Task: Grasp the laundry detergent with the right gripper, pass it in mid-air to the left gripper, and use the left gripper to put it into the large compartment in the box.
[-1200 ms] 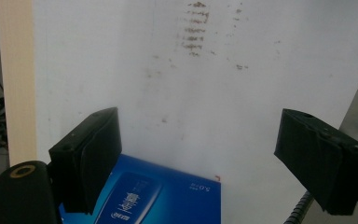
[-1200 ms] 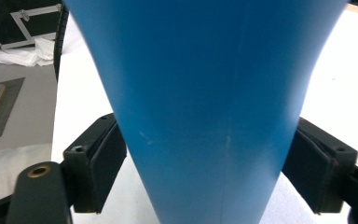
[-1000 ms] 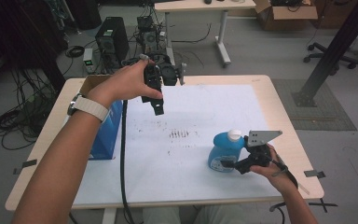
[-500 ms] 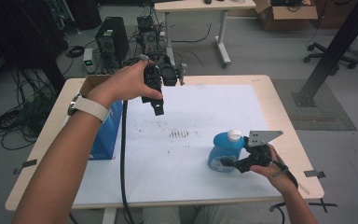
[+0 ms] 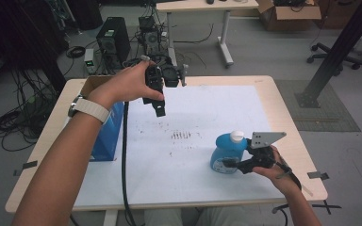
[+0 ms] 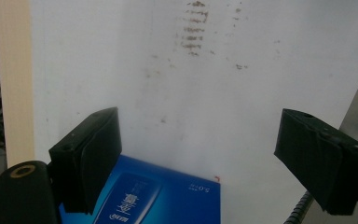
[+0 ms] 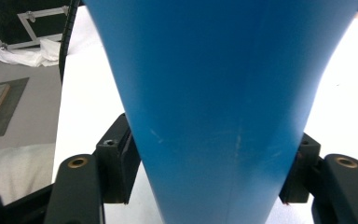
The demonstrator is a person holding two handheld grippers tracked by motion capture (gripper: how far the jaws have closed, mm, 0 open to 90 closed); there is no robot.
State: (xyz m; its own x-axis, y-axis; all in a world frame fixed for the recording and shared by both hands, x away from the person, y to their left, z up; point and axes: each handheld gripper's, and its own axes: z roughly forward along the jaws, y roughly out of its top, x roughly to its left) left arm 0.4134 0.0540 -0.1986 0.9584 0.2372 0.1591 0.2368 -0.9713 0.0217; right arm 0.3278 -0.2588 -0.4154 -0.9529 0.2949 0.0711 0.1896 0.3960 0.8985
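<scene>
A blue bottle [image 5: 224, 153] with a white cap [image 5: 236, 136] stands upright on the white mat, front right. My right gripper [image 5: 232, 164] is shut on its lower body from the right. In the right gripper view the bottle [image 7: 214, 93] sits between both pads [image 7: 119, 163], touching each side. My left gripper [image 5: 158, 108] is held in the air above the back-left part of the mat, pointing down. Its fingers [image 6: 91, 158] stand wide apart with nothing between them, over the mat and a blue box [image 6: 154, 196]. That blue box [image 5: 106, 136] lies at the table's left side.
Brown smudges [image 5: 184, 135] mark the middle of the white mat [image 5: 217, 103]. The left gripper's black cable [image 5: 123, 160] hangs down across the mat to the front edge. Bare wooden table rim [image 5: 287, 122] runs around the mat. A computer tower [image 5: 112, 42] stands on the floor behind.
</scene>
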